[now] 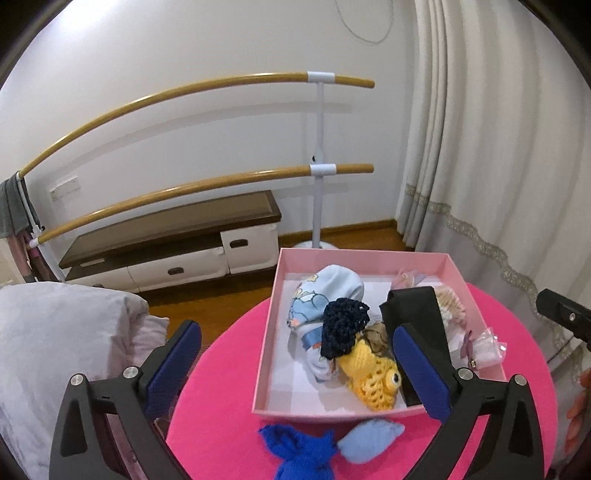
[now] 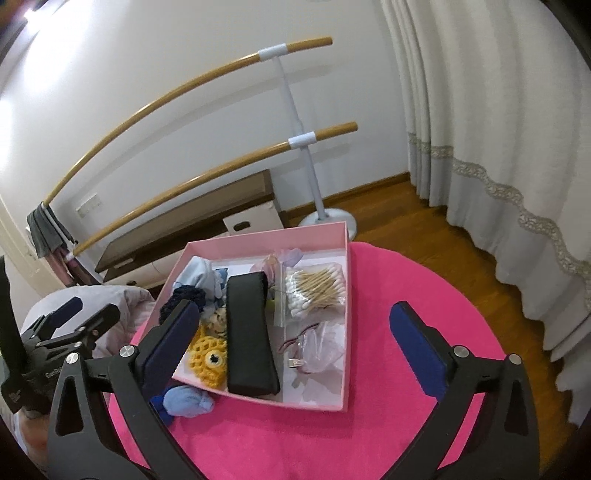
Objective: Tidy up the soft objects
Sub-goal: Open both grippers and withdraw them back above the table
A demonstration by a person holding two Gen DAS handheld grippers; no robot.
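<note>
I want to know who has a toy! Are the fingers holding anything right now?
No, nothing is held. The left gripper and the right gripper are both wide open, above the pink box, with no toy pinched between their fingers.

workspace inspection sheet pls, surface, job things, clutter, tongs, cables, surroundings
surface: round pink table, pink box on it.
job's things: yellow crochet fish, navy crochet piece, pale blue printed cloth in the box; royal blue knit piece and light blue bundle outside, by its near wall.
clutter: black case, bag of cotton swabs, clear packet in the box.
tongs: left tongs and right tongs open, empty.
cables: thin wire loop on the wall.
surroundings: ballet barre, low cabinet, curtains, bedding.
</note>
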